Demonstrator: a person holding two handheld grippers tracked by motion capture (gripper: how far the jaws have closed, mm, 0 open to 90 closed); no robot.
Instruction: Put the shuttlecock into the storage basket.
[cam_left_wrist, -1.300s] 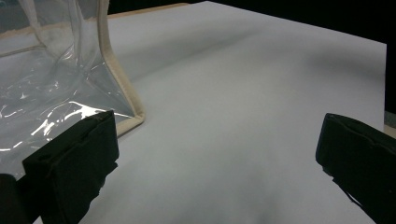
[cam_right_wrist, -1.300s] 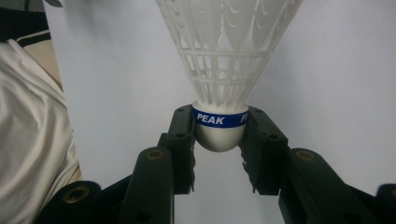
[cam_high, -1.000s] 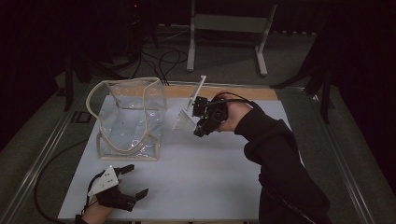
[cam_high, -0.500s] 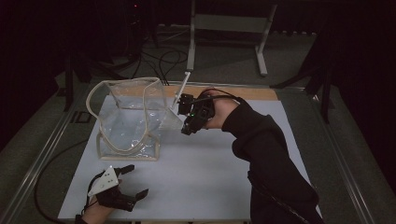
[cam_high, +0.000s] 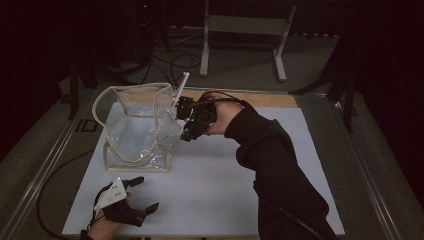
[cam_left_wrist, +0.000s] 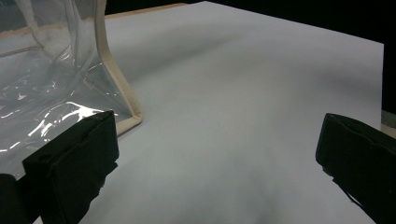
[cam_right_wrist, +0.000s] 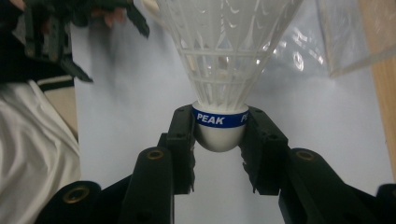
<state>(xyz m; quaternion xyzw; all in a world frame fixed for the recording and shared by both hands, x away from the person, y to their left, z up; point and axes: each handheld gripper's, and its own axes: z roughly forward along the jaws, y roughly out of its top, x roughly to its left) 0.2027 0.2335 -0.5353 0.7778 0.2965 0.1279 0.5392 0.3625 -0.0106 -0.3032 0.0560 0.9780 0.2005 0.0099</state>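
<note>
A white plastic shuttlecock (cam_right_wrist: 224, 56) with a blue band marked PEAK is held by its cork base, and my right gripper (cam_right_wrist: 220, 140) is shut on that cork. In the high view the right gripper (cam_high: 186, 120) hangs at the right rim of a clear plastic bag with beige trim (cam_high: 135, 130), the shuttlecock (cam_high: 173, 119) pointing toward the bag's mouth. The bag stands upright and open on the white board (cam_high: 225, 190). My left gripper (cam_high: 145, 193) rests near the board's front left corner, open and holding nothing. Its jaws stand wide apart in the left gripper view (cam_left_wrist: 215, 158), the bag (cam_left_wrist: 46, 84) close on their left.
A wooden strip (cam_high: 270, 100) runs along the board's far edge. A metal stand (cam_high: 240, 25) and cables (cam_high: 175, 60) lie on the floor behind the table. The person's dark sleeve (cam_high: 270, 160) crosses the board's right half.
The right gripper has carried the shuttlecock leftward and slightly up, from right of the bag to its right rim. The left gripper has stayed where it was.
</note>
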